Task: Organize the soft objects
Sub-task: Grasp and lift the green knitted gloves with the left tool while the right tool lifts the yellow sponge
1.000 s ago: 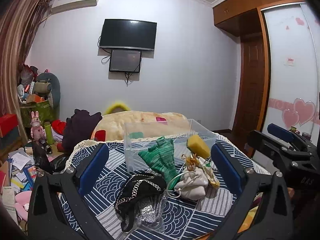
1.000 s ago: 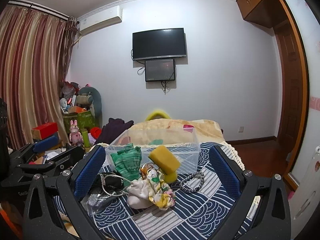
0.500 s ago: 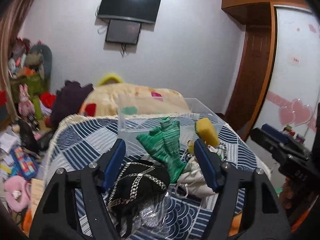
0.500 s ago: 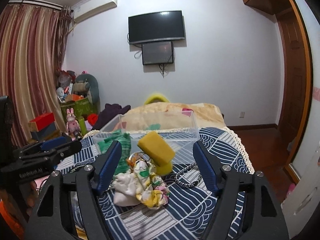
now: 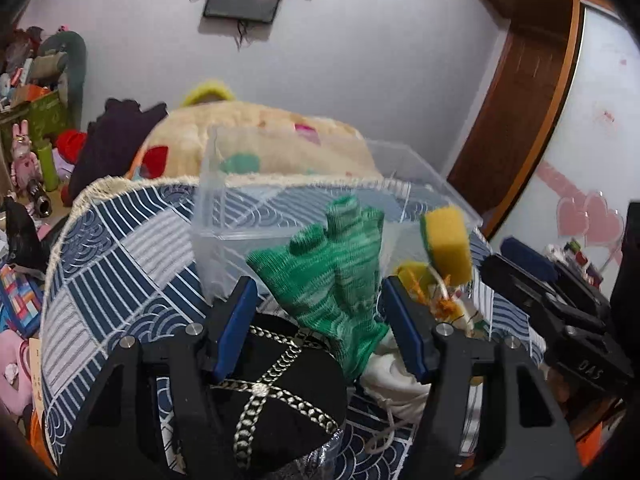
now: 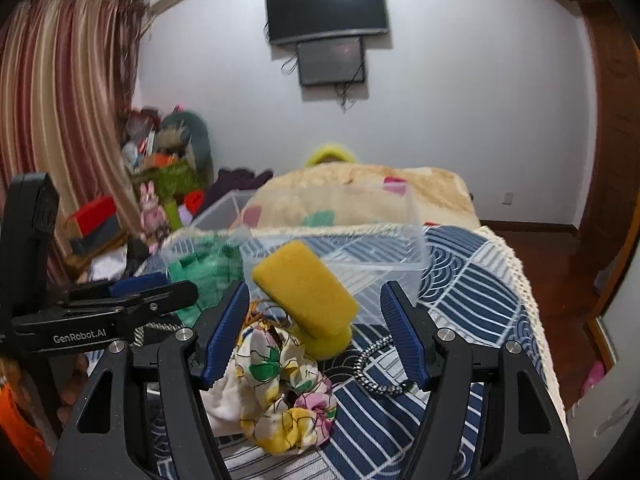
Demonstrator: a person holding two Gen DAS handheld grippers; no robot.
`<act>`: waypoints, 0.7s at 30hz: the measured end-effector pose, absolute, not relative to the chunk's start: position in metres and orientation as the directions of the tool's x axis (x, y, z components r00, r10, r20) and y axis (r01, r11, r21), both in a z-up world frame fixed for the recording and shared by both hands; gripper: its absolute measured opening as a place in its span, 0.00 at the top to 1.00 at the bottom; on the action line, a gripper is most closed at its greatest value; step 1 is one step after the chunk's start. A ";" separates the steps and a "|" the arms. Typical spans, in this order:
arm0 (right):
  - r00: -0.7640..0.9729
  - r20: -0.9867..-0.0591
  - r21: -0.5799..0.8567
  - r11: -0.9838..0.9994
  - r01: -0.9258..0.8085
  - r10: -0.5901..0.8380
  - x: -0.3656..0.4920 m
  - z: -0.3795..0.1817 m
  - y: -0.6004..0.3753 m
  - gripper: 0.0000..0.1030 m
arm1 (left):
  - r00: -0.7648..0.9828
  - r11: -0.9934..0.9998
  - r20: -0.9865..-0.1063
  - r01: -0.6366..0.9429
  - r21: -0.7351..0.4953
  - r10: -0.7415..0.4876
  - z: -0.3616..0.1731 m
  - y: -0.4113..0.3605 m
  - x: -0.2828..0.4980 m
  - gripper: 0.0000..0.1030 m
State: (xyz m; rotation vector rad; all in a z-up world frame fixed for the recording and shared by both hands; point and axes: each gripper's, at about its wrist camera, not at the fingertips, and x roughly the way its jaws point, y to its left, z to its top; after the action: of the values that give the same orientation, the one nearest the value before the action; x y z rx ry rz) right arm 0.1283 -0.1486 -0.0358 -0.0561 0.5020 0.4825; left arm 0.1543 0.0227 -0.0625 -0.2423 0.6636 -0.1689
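The left gripper hangs low over the pile, jaws parted around the green knit glove without touching it. The right gripper is level, jaws parted around the yellow sponge, which leans against the clear plastic bin.

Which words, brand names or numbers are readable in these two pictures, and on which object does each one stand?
"GenRobot.AI": white print on the side of the left gripper, seen from the right wrist camera.
"DAS": pale letters, upside down, on the side of the right gripper, seen from the left wrist camera.
The boxes and books stacked by the curtain carry print, but it is too small and blurred to read.
The television shows no readable text.
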 end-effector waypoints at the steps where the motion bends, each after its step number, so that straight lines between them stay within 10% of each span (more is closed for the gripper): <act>1: 0.762 -0.491 0.050 0.886 -0.460 0.423 0.131 -0.039 -0.145 0.37 | 0.770 0.960 -0.596 0.078 -0.267 -0.228 -0.065 0.021 0.156 0.37; 21: 0.718 -0.502 0.129 0.862 -0.490 0.482 0.143 -0.037 -0.152 0.64 | 0.805 0.966 -0.546 0.132 -0.221 -0.234 -0.061 0.004 0.142 0.79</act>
State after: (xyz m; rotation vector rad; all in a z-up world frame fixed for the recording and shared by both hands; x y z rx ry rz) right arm 0.1426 -0.1518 -0.0366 -0.0139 0.5518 0.5377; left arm 0.1425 0.0040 -0.0611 -0.1755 0.6055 -0.1972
